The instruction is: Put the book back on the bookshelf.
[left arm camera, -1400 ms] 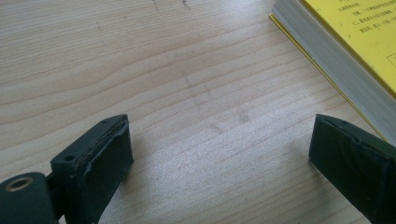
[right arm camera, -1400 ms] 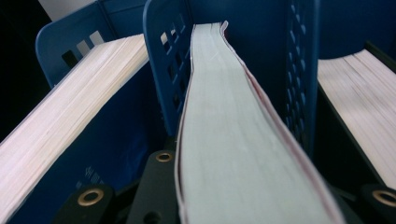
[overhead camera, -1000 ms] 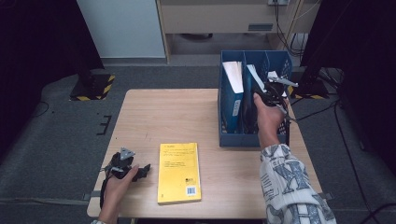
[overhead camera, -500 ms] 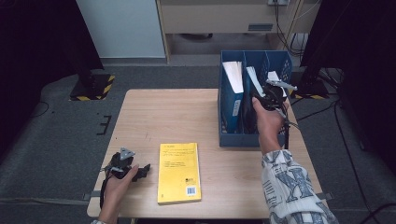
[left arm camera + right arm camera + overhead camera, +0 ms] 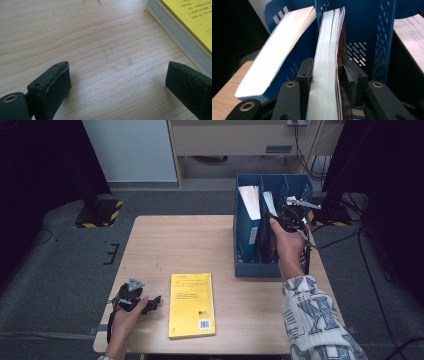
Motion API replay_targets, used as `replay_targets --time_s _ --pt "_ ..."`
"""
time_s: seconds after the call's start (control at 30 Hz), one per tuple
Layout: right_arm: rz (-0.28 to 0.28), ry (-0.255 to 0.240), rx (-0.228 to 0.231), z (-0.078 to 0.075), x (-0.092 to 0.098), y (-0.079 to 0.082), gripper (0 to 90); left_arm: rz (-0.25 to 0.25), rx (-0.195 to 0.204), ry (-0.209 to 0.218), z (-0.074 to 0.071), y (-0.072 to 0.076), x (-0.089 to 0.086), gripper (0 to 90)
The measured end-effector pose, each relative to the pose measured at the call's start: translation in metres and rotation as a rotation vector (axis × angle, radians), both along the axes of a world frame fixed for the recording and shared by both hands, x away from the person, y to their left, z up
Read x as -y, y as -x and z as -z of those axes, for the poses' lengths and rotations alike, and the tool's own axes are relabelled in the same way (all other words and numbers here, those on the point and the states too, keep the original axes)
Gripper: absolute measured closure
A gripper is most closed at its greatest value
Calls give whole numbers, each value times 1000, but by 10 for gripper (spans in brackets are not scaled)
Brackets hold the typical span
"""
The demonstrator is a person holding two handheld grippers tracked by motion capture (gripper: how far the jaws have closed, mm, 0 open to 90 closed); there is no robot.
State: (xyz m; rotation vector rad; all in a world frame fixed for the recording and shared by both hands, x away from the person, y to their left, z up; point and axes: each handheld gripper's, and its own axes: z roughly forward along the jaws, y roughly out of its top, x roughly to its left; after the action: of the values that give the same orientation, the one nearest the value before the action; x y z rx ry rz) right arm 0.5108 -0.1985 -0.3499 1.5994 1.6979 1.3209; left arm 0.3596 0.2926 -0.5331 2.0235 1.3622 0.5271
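Shelving under way at a pale wooden counter, where a blue file rack stands at the far right corner and a yellow book lies flat near the front edge. A red-covered book stands on end in the rack's middle compartment, beside a thicker white-edged volume leaning in the compartment to its left. The right tool straddles the red-covered book from above; its jaws have just been opening, the book between them and the grip apparently let go. The left tool rests on the counter just beside the yellow book, jaws wide apart and empty. Judged from this, the release is in hand; next comes lifting the right tool straight up without dragging the book.
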Motion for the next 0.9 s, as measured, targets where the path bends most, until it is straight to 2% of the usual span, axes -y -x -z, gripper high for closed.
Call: replay_targets --time_s 0.27,0.53,0.67,0.9 --pt "-4 1 -25 -4 -1 -4 658 1 0 -1 0 0 0 54" --pt "10 54 -15 -7 -2 -3 721 3 0 -4 0 -1 0 53" --pt "25 39 -4 -6 1 -4 732 3 1 -3 0 -1 0 53" --pt "50 42 9 -8 3 -14 736 5 1 -4 0 -1 0 53"
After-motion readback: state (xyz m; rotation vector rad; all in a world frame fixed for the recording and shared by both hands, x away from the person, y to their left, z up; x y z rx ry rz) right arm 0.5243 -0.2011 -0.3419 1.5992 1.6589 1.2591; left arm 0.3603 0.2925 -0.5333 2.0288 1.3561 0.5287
